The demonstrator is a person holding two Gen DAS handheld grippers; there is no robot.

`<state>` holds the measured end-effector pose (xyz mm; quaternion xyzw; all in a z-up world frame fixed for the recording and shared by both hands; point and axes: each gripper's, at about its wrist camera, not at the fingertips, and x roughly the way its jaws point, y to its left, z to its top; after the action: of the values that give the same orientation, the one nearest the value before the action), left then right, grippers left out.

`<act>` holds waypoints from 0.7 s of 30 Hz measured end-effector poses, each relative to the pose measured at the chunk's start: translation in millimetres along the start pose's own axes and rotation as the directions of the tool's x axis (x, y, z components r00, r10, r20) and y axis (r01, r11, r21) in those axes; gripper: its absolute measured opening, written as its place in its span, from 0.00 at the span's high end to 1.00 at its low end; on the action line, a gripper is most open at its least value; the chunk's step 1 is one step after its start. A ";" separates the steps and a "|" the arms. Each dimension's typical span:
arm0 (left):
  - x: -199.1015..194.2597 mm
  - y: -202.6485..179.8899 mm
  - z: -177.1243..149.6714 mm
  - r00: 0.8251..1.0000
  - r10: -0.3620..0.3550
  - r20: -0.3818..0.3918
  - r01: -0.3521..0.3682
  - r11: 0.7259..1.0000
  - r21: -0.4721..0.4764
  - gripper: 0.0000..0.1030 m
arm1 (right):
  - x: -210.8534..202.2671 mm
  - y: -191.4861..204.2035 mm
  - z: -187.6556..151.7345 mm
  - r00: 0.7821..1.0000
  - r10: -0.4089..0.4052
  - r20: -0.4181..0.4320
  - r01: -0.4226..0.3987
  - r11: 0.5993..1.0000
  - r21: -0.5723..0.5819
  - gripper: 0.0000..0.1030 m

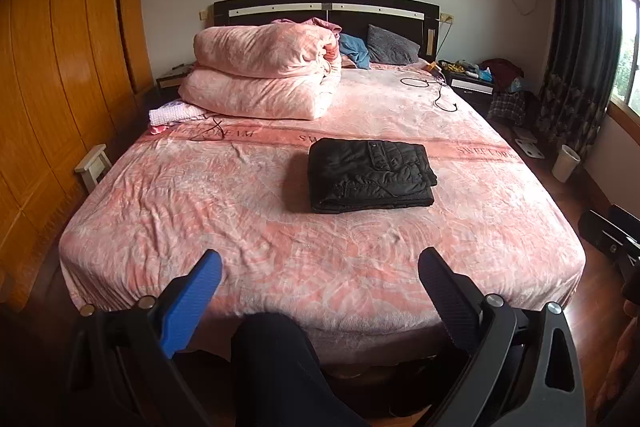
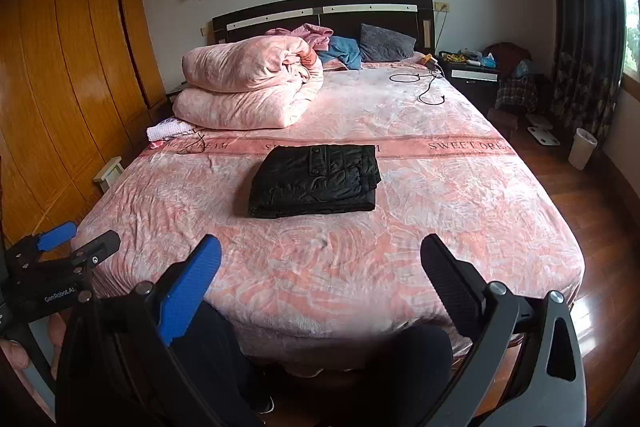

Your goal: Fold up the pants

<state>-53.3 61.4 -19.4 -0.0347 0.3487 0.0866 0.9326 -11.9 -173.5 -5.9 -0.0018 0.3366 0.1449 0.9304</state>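
Blue and black fingers frame each wrist view, spread wide with nothing between them: the left gripper (image 1: 320,273) and the right gripper (image 2: 320,261) are both released and hang off the foot edge of the bed (image 1: 280,291), above the person's dark trouser legs (image 1: 276,359). Beyond them lies bare pink sheet, then the pants (image 1: 370,179), a black, compact rectangle lying flat near the middle of the bed, just short of the printed band that runs across it. Its layers look stacked square, with one edge a little stepped on the right side. To my eye the fold is finished, and the step in hand is simply backing away; doing it well means keeping both grippers clear of the sheet so nothing drags the stack askew. Farther back, a rolled pink quilt (image 1: 264,71) sits toward the head edge on the left, and a black cable (image 1: 436,89) lies toward the right.
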 end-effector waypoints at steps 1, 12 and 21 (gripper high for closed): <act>-4.8 -0.2 -2.0 1.000 -0.008 0.004 0.008 1.000 -0.004 0.04 | -3.1 1.5 -2.4 1.000 0.005 0.002 -0.005 1.000 -0.003 0.03; -14.6 -6.2 -18.3 0.999 -0.035 -0.001 0.035 0.999 -0.014 0.04 | -15.1 7.2 -14.1 1.000 -0.025 0.004 0.025 0.999 -0.023 0.03; -9.1 -3.5 -11.3 0.999 -0.032 0.005 0.032 0.998 -0.045 0.04 | -10.5 9.0 -6.6 0.999 -0.051 0.020 0.051 0.998 -0.043 0.03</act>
<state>-66.7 55.3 -21.9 -0.0613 0.3441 0.0797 0.9335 -26.2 -168.3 -3.6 -0.0294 0.3245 0.1285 0.9367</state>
